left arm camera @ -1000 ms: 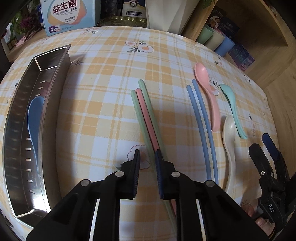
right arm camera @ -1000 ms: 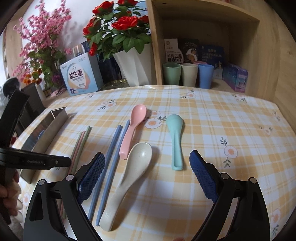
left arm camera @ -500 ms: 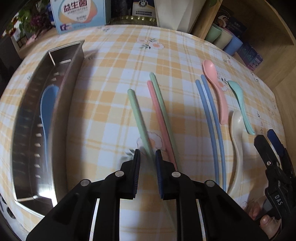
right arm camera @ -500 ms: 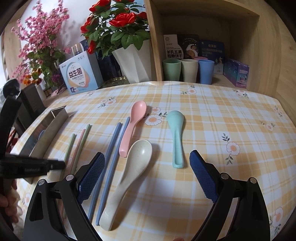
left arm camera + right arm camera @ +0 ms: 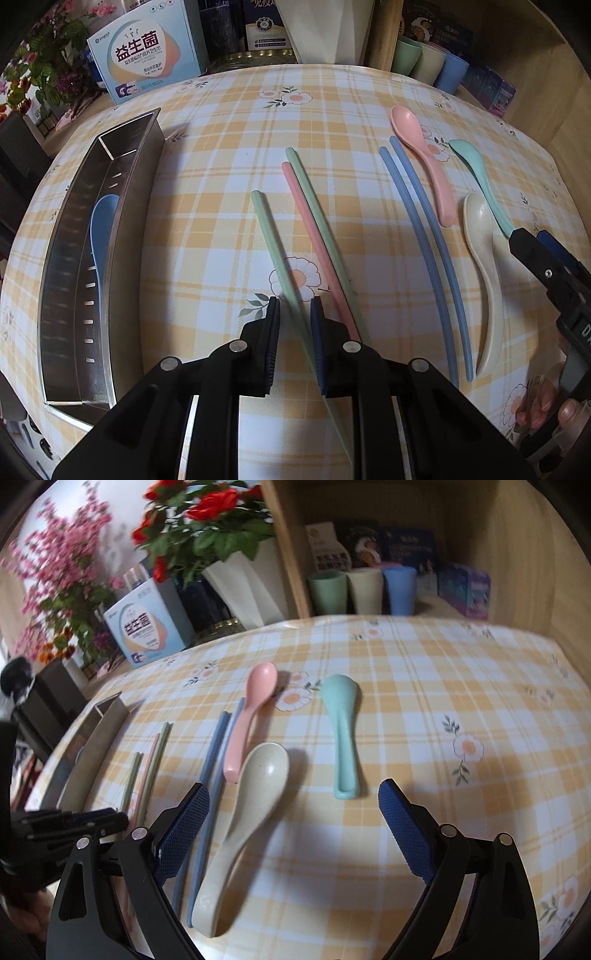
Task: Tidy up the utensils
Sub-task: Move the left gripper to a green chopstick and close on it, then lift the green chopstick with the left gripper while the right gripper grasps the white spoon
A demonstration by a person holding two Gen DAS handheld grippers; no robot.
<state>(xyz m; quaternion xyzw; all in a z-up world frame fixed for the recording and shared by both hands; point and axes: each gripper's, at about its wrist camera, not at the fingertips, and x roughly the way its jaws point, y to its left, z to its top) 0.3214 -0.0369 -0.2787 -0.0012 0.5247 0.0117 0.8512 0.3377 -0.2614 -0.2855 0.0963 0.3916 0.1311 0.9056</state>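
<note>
Our left gripper [image 5: 294, 314] has pulled one green chopstick [image 5: 275, 245] away from the pink chopstick [image 5: 314, 240] and its green partner [image 5: 317, 214]. We squeeze it tight between the pads, its far end pointing up the checked table [image 5: 229, 166]. Our right gripper [image 5: 293, 834] stays wide open over the cream spoon [image 5: 251, 805]. We see the metal tray [image 5: 122, 236] on the left with a blue spoon [image 5: 99, 229] inside.
</note>
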